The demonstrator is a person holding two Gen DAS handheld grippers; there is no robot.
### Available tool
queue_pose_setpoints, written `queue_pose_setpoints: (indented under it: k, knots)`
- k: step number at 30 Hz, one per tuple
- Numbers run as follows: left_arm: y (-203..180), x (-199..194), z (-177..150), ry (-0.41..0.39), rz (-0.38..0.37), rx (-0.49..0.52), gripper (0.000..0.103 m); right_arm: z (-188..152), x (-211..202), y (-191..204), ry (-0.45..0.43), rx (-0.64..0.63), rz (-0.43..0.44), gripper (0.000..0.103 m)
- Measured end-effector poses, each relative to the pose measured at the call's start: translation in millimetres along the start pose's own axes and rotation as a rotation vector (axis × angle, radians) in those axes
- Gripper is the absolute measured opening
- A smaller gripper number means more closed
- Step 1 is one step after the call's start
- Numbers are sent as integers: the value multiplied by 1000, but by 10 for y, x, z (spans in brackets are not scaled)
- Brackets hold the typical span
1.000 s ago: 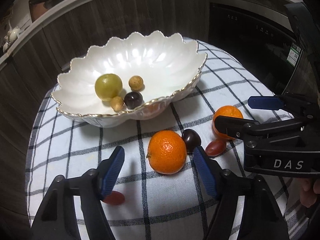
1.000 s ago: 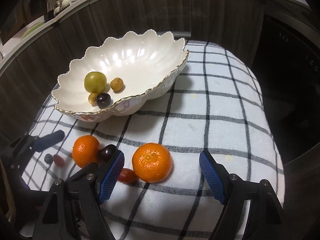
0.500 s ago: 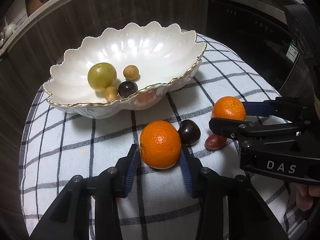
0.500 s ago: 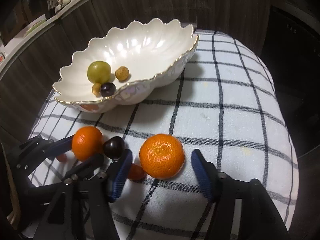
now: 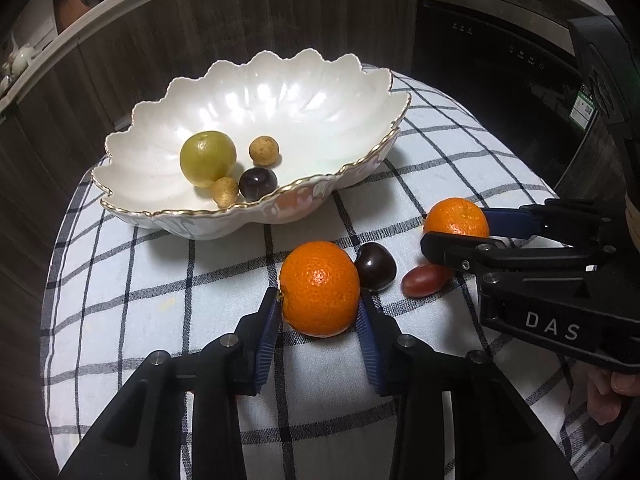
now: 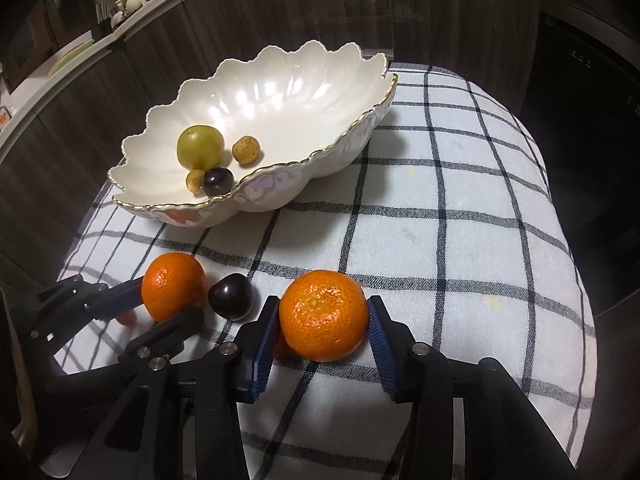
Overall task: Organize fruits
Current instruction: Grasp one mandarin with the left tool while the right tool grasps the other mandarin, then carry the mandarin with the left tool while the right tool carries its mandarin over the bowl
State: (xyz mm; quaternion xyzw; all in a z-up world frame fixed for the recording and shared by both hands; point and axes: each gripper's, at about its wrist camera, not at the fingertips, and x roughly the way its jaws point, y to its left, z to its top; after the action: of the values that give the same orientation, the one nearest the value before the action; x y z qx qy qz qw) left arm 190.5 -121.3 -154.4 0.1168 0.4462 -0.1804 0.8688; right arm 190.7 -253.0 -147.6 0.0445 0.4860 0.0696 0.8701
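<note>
Two mandarins lie on the checked cloth (image 6: 460, 208) near the tabletop's front edge, the left mandarin (image 5: 319, 289) between the closing blue pads of the left gripper (image 5: 320, 316) and the right mandarin (image 6: 323, 315) between those of the closing right gripper (image 6: 323, 332), both pressing, with a dark cherry (image 5: 375, 266) between them, before the scalloped white bowl (image 5: 304, 92).
</note>
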Motion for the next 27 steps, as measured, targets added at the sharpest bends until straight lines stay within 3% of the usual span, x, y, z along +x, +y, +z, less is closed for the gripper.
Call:
queue_pose_setpoints:
  k: [27]
  knots:
    - [126, -511, 163, -88, 1, -43, 37, 219, -494, 135, -101, -27, -5, 44]
